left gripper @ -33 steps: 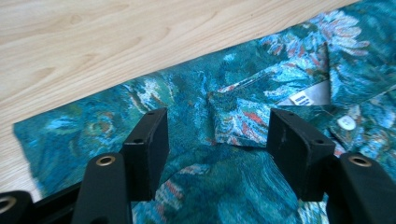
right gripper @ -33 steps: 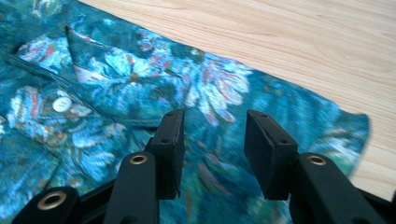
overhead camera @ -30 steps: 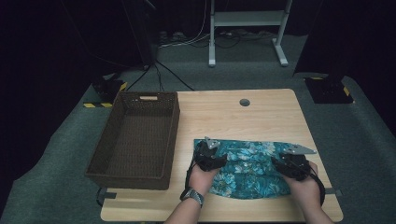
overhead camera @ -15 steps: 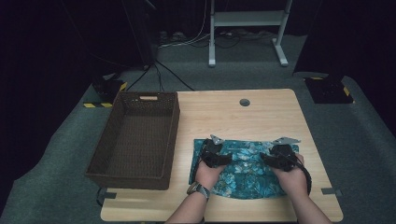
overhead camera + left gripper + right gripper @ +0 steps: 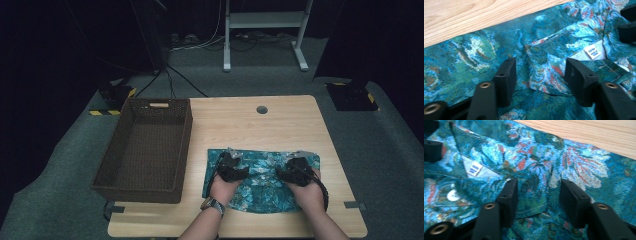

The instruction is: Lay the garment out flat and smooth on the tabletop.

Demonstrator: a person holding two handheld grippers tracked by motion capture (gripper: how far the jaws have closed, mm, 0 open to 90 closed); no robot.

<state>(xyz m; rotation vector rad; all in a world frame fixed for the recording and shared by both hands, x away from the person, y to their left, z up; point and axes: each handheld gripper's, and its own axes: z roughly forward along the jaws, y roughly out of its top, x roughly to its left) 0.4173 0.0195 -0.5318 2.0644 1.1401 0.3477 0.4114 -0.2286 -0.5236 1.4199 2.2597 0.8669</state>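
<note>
A teal flower-patterned shirt (image 5: pixel 262 186) lies folded flat on the wooden table (image 5: pixel 280 125), near its front right. My left gripper (image 5: pixel 232 161) rests on the shirt's left part. Its jaws straddle a raised fold of cloth (image 5: pixel 541 67) near the collar label (image 5: pixel 594 52) and have just been closing, but the pads stand off the fold. My right gripper (image 5: pixel 299 162) is down on the right part. Its jaws, also just closing a little, stand either side of a fold (image 5: pixel 536 187) without pressing it. Each gripper view shows the other gripper's jaws at its upper edge.
A dark woven basket (image 5: pixel 150 105) stands empty on the table's left side. A cable hole (image 5: pixel 261 109) sits near the far edge. Bare wood lies between the shirt and that edge. The person's forearms come in over the front edge.
Both hands have moved a little away from the person and lower onto the shirt. The right gripper has shifted left, and the pointed piece of cloth sticking out at the right has been drawn in.
</note>
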